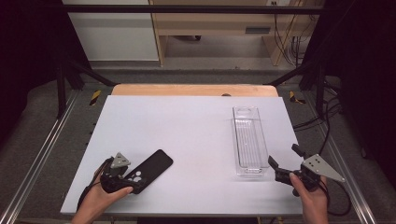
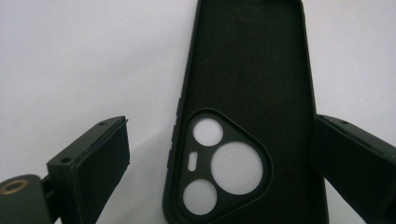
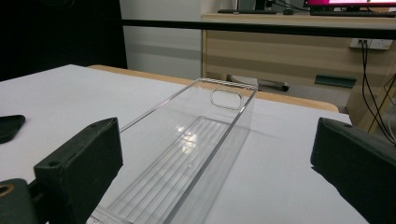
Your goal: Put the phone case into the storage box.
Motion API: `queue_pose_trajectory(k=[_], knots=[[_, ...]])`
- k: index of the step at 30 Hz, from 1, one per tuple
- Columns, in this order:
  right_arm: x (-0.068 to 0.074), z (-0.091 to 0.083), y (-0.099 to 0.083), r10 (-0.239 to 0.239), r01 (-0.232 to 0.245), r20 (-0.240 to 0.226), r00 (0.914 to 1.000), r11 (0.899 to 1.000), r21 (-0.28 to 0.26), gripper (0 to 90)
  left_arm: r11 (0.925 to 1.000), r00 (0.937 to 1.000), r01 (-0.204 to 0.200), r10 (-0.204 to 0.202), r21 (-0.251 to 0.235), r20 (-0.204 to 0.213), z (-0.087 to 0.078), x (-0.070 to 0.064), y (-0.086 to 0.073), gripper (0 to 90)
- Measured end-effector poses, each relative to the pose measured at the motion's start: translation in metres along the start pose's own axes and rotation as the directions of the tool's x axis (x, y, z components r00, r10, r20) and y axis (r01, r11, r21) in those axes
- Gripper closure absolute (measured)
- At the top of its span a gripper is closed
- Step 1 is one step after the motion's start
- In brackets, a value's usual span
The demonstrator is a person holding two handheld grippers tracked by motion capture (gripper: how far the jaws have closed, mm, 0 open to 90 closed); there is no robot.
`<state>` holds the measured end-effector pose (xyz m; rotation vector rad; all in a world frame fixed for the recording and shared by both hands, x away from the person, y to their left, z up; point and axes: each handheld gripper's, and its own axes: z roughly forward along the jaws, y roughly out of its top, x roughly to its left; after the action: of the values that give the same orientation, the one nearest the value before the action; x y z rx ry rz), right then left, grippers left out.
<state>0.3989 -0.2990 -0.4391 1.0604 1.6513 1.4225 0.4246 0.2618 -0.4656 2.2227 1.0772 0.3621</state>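
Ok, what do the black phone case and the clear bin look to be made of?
The phone case looks like soft matte silicone or rubbery plastic: it is evenly black with no glare, and the white table shows through its camera cutouts. The bin looks like rigid clear plastic, probably acrylic: it is see-through and glossy, with bright reflections, a ribbed floor and a moulded handle slot.

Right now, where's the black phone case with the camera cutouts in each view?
High view: black phone case lower left, at the left gripper.
Left gripper view: centre, between the open jaws.
Right gripper view: a black corner at the left edge.
Shared landmark: white tabletop.
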Motion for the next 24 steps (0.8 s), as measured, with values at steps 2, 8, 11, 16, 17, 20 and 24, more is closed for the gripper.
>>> queue_pose_trajectory(k=[2, 8, 11, 16, 17, 20, 24], knots=[[0.000, 0.000, 0.000, 0.000, 0.000, 0.000, 1.0000, 1.000, -0.001, 2.6, 1.0000, 1.0000, -0.004, 0.004, -0.004, 0.008, 0.000, -0.001, -0.001, 4.9], [0.000, 0.000, 0.000, -0.001, 0.001, -0.002, 1.0000, 1.000, 0.000, 2.6, 0.9999, 0.9997, -0.010, 0.010, 0.005, 0.022, 0.003, -0.003, -0.003, 4.7], [0.000, 0.000, 0.000, -0.002, 0.002, -0.002, 1.0000, 1.000, 0.000, 2.6, 0.9999, 0.9995, -0.004, 0.004, 0.010, 0.033, 0.004, -0.003, -0.005, 3.5], [0.000, 0.000, 0.000, 0.001, -0.001, -0.002, 1.0000, 1.000, 0.001, 2.6, 0.9997, 0.9986, -0.009, 0.008, 0.021, 0.052, 0.008, -0.005, -0.007, 4.4], [0.000, 0.000, 0.000, 0.000, 0.000, -0.002, 1.0000, 1.000, 0.000, 2.6, 0.9997, 0.9986, -0.013, 0.012, 0.019, 0.052, 0.008, -0.006, -0.007, 3.8], [0.001, 0.000, 0.000, -0.001, 0.001, -0.003, 1.0000, 1.000, 0.000, 2.6, 0.9997, 0.9988, -0.015, 0.014, 0.019, 0.047, 0.009, -0.007, -0.007, 3.3], [0.000, 0.000, 0.000, 0.000, 0.000, -0.001, 1.0000, 1.000, 0.000, 2.6, 0.9993, 0.9989, -0.029, 0.028, 0.022, 0.037, 0.010, -0.009, -0.007, 2.7]])
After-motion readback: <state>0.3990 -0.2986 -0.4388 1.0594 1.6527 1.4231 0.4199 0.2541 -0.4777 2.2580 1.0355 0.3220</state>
